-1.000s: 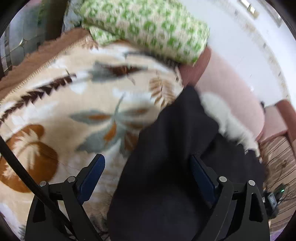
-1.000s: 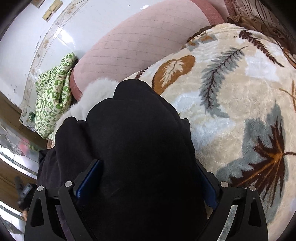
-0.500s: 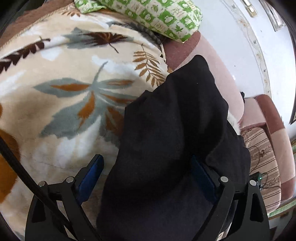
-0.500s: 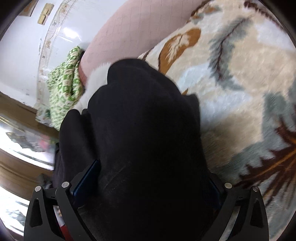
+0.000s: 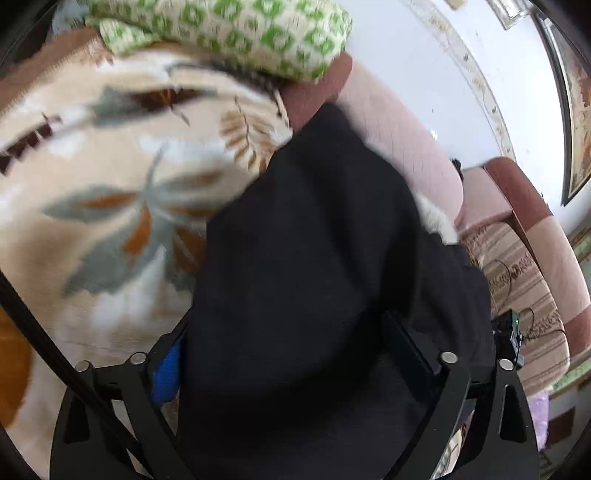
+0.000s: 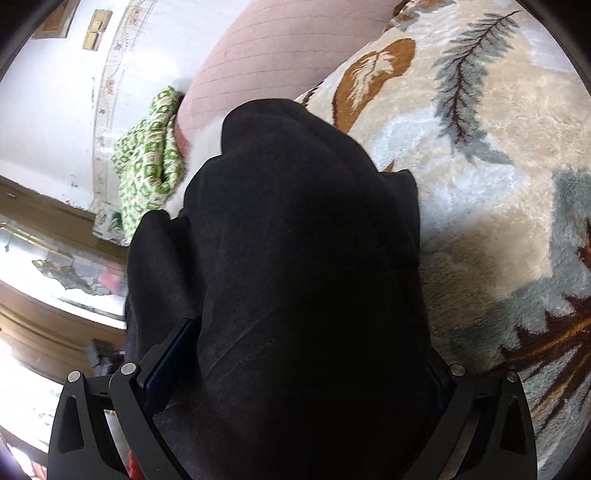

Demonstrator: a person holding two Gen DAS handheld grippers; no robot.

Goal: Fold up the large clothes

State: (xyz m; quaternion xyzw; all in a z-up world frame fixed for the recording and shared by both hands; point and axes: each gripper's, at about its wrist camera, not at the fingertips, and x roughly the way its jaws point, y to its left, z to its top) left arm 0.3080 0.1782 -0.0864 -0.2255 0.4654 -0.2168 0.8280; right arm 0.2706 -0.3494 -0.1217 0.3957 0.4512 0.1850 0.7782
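Note:
A large black garment (image 5: 317, 258) with a white fluffy trim (image 5: 436, 218) lies bunched on a leaf-patterned blanket (image 5: 110, 206). It fills the space between the fingers of my left gripper (image 5: 288, 350) and covers most of them. The same black garment (image 6: 295, 258) fills the space between the fingers of my right gripper (image 6: 303, 354). Both sets of jaws stand wide apart with cloth draped over them. I cannot tell whether either gripper pinches the cloth.
A green-and-white patterned cloth (image 5: 236, 33) lies at the far edge of the blanket and also shows in the right wrist view (image 6: 147, 162). A pink sofa back (image 5: 399, 136) stands behind against a white wall. A striped cushion (image 5: 524, 288) with cables lies to the right.
The garment's bulk has shifted between the frames and the cameras have swung over it. The white trim shows again in the left wrist view. The jaws have stayed wide apart.

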